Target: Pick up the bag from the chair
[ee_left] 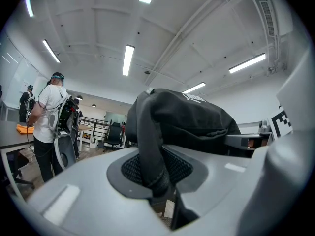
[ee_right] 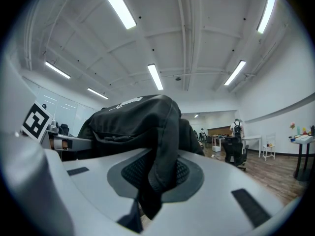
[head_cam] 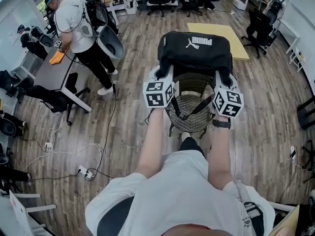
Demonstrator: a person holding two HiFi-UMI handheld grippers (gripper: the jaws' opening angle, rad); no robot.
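Bag [head_cam: 194, 53] in left gripper [ee_left: 158, 183], right gripper [ee_right: 153, 181]

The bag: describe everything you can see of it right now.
The bag is a black duffel of soft, creased fabric with a white logo on top. It lies level and crosswise, held at both ends: the left gripper is shut on a fabric fold at one end, the right gripper on the other. Black straps hang from it over the chair. Whether it touches the seat is unclear.
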